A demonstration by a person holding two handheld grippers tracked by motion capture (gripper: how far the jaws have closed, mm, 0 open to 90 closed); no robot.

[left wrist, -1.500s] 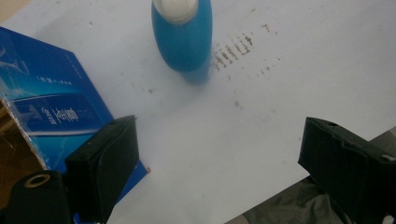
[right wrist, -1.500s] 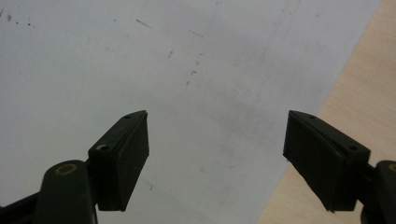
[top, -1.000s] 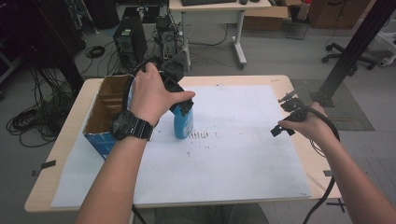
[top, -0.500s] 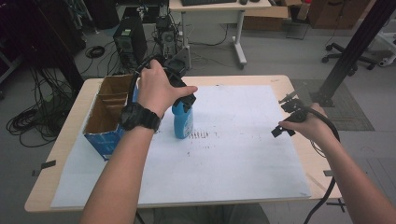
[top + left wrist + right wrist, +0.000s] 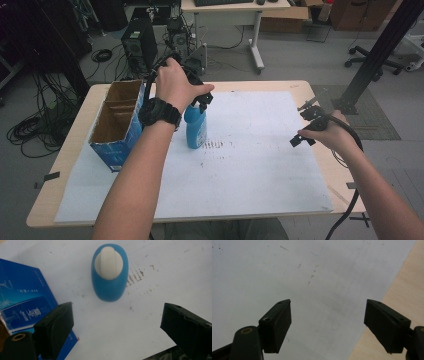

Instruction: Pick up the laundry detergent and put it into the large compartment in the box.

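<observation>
A blue bottle (image 5: 196, 127) with a white cap (image 5: 109, 262) stands upright on the white sheet (image 5: 250, 165). My left gripper (image 5: 201, 99) hovers just above the bottle's top, held by a hand with a black watch. In the left gripper view this gripper (image 5: 116, 325) is open and empty, and the bottle (image 5: 110, 287) sits ahead of the jaws, seen from above. My right gripper (image 5: 302, 123) is open near the sheet's right edge. In the right gripper view the open jaws of my right gripper (image 5: 328, 325) have nothing between them.
An open blue cardboard box (image 5: 117, 122) with dividers stands left of the bottle, and its printed side (image 5: 22, 302) lies close to the left jaw. Dark scuff marks (image 5: 214, 145) dot the sheet. Bare wooden table edge (image 5: 402, 290) lies beside the right gripper.
The left hand has shifted slightly up and back above the bottle, which stays standing in place. The right hand has hardly moved.
</observation>
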